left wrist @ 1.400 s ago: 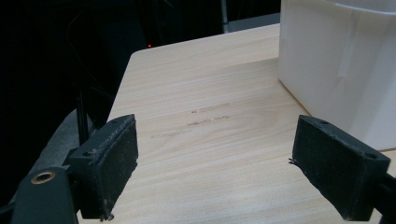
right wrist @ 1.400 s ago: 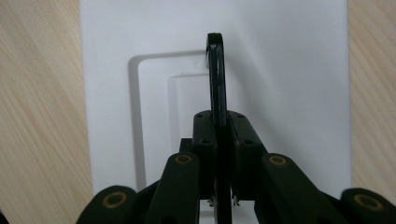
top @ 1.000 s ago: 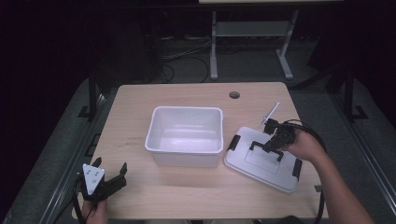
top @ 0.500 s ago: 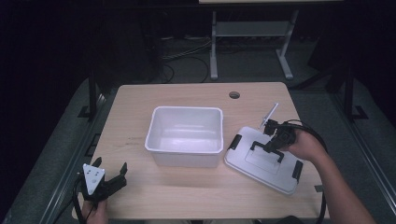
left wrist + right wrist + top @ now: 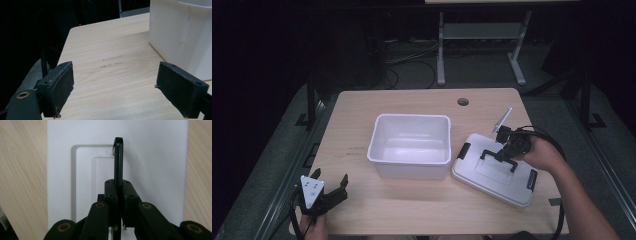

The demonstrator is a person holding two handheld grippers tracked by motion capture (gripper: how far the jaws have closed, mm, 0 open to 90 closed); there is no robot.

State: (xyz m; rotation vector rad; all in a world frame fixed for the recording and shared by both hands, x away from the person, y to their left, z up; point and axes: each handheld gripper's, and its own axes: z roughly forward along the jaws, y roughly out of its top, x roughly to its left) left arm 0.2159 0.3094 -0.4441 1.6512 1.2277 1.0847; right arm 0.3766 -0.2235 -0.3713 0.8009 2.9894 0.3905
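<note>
- Right gripper view: black handle [image 5: 118,161] of white lid [image 5: 150,157] pinched flat between pads of right hand-held gripper [image 5: 119,192], jaws pressed tight on it, bar running on toward 12 o'clock.
- High view: lid [image 5: 492,182] flat on surface [image 5: 412,215] at 3 o'clock of the open white bin [image 5: 410,145], edges near but apart; right hand-held gripper [image 5: 507,150] over lid centre, on the handle [image 5: 498,156].
- Probable step in hand: lift lid by handle, carry toward 9 o'clock, set on bin.
- Hold pinch firm and near mid-bar; off-centre grip likely to let lid swing and tilt.
- Raise straight up first, high enough for lid's low edge to pass over bin rim [image 5: 412,118], then travel across.
- Keep lid level and turned to match bin's long side before lowering; black latches [image 5: 464,150] at the ends to land outside the rim, not on it.
- Lower slowly; light bin apt to slide if struck sideways.
- Left hand-held gripper [image 5: 330,190] idle at 7 o'clock of surface, jaws spread wide, nothing between; in left gripper view [image 5: 115,92] bin wall [image 5: 180,37] at 1 o'clock, close enough to brace bin if needed.
- Release only once lid sits flat on all four edges.
</note>
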